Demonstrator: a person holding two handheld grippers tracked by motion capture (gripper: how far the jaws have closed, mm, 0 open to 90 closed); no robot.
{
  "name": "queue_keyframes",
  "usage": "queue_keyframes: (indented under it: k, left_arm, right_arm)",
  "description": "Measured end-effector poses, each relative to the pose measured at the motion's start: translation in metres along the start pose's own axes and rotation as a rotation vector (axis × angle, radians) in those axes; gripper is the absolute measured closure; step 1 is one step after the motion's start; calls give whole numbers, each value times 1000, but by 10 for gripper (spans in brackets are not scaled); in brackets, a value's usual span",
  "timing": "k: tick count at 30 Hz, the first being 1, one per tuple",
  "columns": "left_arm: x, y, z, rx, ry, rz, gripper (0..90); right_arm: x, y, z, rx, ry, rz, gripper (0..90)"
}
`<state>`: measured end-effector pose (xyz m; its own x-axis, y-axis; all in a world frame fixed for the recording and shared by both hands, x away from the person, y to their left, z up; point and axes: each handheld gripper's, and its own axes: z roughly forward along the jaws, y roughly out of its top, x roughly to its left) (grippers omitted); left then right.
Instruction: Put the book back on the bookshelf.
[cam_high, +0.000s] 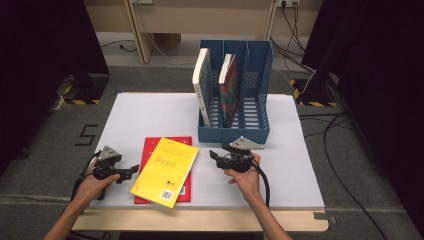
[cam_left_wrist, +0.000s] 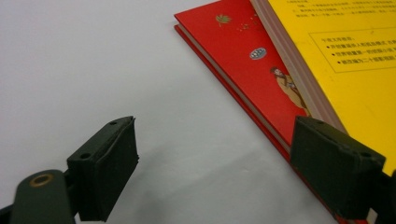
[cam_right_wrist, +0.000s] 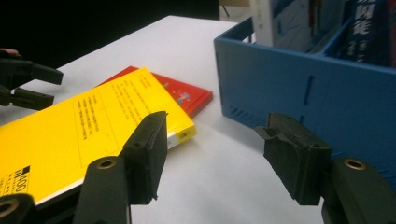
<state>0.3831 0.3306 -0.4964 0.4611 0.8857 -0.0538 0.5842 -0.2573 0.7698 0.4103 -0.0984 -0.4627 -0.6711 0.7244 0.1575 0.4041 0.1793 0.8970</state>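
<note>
White paper sheeting (cam_high: 150, 112) is covering the wooden table, and everything is being staged on it. Toward the far side, a blue plastic three-slot file rack (cam_high: 235, 131) is standing upright, with a white-spined book (cam_high: 201, 82) being kept in its left slot and a book with a colourful cover (cam_high: 229, 87) in the middle one; the right slot is being left free. Near the front edge, a yellow paperback book (cam_high: 166, 170) is lying flat and slightly askew on a thin red hardcover book (cam_high: 152, 150), both between the two hands.

The left gripper (cam_left_wrist: 212, 172) is being held low beside the left edge of the stack, jaws spread wide with nothing between them, one pad just beside the edges of the red and yellow books. The right gripper (cam_right_wrist: 212, 161) is being kept near the rack's front wall, jaws likewise wide and empty, pointed at the yellow book's near corner.

Judging by this, the yellow paperback is being lined up for pickup. The grip is probably best taken on its overhanging edge alone, one pad slid under it and one above, so that the red cover is not being pinched along with it.
</note>
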Motion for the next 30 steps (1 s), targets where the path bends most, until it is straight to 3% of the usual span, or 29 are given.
queue_keyframes:
  k: [7,13,19,25,30]
  left_arm:
    - [-2,-1,1,9,-6,3,147]
    - [-2,-1,2,13,-9,-3,148]
    - [-2,-1,2,14,-11,-13,159]
    - [-3,0,0,20,-38,-20,238]
    - [-6,1,-3,31,-47,18,315]
  right_arm:
    - [13,-7,11,46,48,-9,402]
    - [16,-12,18,66,91,53,386]
    - [16,-16,23,91,104,61,370]
    - [20,-19,30,132,132,65,358]
    - [24,-21,33,145,147,60,356]
